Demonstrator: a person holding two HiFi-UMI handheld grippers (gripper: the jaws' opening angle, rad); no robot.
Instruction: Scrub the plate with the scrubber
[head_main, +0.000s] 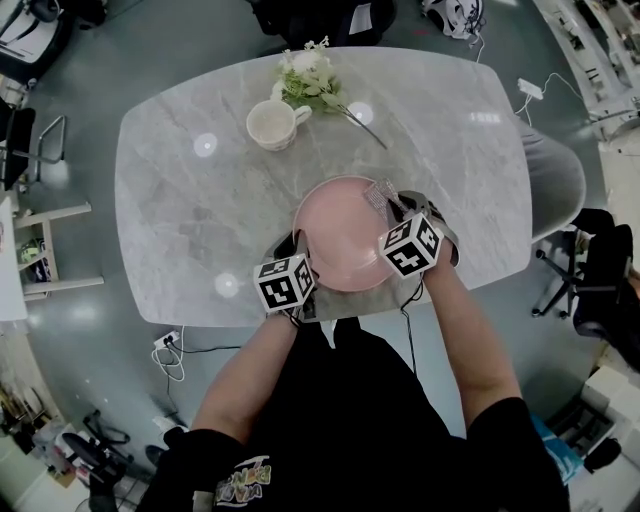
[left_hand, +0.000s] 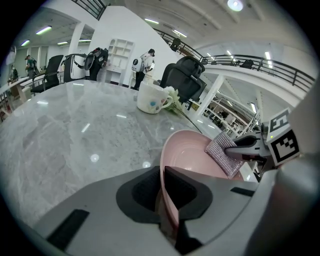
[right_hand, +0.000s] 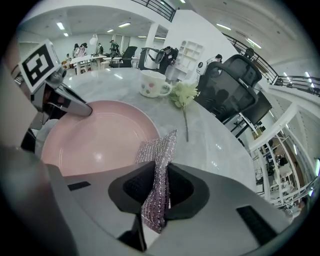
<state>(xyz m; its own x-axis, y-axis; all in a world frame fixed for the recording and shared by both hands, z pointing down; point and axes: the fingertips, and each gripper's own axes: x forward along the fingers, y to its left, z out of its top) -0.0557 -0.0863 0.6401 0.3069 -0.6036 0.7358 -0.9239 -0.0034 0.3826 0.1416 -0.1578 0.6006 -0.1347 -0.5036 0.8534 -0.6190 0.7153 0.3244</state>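
Note:
A pink plate (head_main: 335, 230) lies at the near edge of the marble table (head_main: 200, 210). My left gripper (head_main: 297, 252) is shut on the plate's near-left rim (left_hand: 166, 192), which stands up between the jaws and tilts the plate. My right gripper (head_main: 395, 207) is shut on a silvery mesh scrubber (right_hand: 157, 175). The scrubber (head_main: 379, 192) rests at the plate's far-right rim, and from the left gripper view the scrubber (left_hand: 223, 153) lies against the plate's inner wall (left_hand: 192, 157). The pink plate (right_hand: 95, 137) fills the left of the right gripper view.
A white cup (head_main: 272, 124) stands at the back of the table, with a sprig of white flowers (head_main: 315, 80) lying beside it. A grey chair (head_main: 555, 180) stands at the table's right end. Power cables (head_main: 170, 350) lie on the floor.

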